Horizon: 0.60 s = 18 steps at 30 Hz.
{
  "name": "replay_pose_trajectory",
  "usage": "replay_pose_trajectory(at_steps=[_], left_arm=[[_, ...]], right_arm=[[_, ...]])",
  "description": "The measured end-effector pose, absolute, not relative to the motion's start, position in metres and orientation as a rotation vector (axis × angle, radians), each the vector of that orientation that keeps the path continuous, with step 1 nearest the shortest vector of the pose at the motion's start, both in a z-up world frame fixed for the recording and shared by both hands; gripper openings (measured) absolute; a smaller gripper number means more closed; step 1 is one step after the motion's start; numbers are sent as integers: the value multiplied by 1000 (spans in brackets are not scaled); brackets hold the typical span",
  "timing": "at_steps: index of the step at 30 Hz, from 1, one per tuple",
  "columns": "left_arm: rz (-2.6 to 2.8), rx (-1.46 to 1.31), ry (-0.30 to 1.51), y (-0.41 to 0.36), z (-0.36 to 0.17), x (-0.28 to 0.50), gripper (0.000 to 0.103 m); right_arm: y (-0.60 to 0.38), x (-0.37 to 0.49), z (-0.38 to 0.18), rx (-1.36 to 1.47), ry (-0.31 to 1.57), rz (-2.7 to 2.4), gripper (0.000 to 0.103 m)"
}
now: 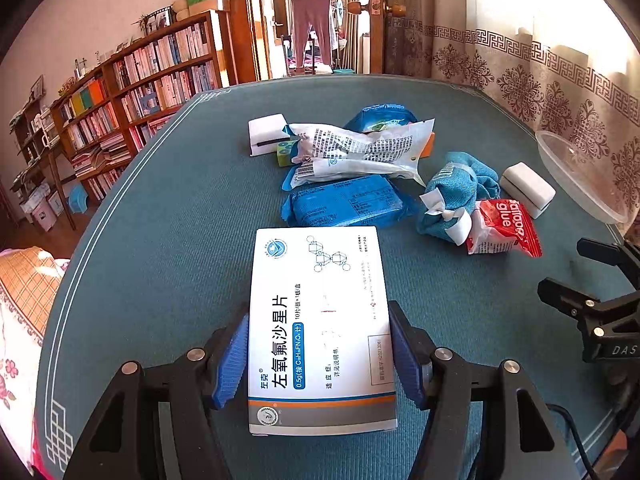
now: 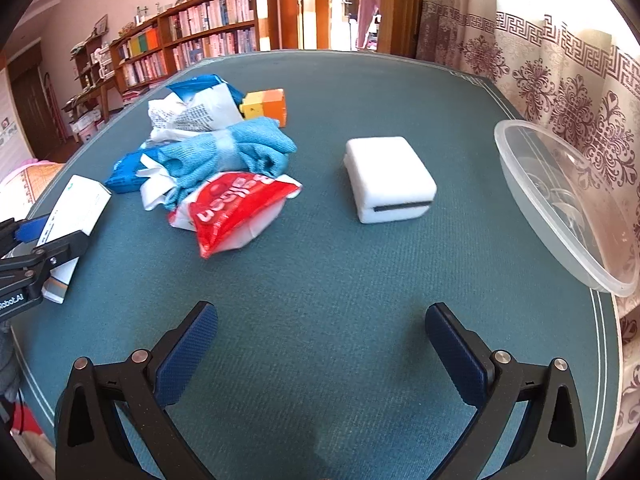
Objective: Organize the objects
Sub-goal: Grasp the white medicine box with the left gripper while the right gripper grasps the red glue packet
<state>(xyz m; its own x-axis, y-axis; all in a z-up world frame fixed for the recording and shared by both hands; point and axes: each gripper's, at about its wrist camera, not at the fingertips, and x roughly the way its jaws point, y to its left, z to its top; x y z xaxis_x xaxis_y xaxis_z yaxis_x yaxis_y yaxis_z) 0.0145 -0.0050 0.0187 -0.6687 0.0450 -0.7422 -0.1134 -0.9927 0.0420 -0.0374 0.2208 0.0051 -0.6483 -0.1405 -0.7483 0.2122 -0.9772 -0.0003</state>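
Note:
My left gripper (image 1: 320, 320) is shut on a white medicine box (image 1: 320, 320) with blue print, its blue pads pressed on the box's two long sides. The same box (image 2: 76, 216) shows at the left edge of the right wrist view, clamped in the left gripper. My right gripper (image 2: 322, 320) stands open over bare green cloth with nothing between its fingers. Ahead of it lie a white sponge block (image 2: 388, 178) and a red glue packet (image 2: 236, 210). A clear plastic basin (image 2: 568, 204) sits at the table's right edge.
A pile beyond the box holds a blue wipes pack (image 1: 344, 204), a rolled blue cloth (image 1: 456, 196), a white printed bag (image 1: 360, 148), another white block (image 1: 266, 134) and an orange box (image 2: 268, 106). The green table mat (image 2: 320, 264) ends near a bookshelf (image 1: 140, 92) on the left.

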Motion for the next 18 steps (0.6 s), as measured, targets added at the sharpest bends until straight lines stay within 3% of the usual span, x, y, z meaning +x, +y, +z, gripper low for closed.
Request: replay_pose_trajectory(at_steps=[7, 14, 18], left_arm=[[2804, -1251, 105, -8, 16, 12, 66], [2800, -1250, 68, -16, 16, 12, 66], [2800, -1267, 54, -20, 14, 9, 66]], right_arm=[[185, -58, 37, 1015, 254, -2646, 103], [173, -93, 30, 1017, 180, -2521, 103], [172, -87, 17, 1051, 143, -2414, 93]])
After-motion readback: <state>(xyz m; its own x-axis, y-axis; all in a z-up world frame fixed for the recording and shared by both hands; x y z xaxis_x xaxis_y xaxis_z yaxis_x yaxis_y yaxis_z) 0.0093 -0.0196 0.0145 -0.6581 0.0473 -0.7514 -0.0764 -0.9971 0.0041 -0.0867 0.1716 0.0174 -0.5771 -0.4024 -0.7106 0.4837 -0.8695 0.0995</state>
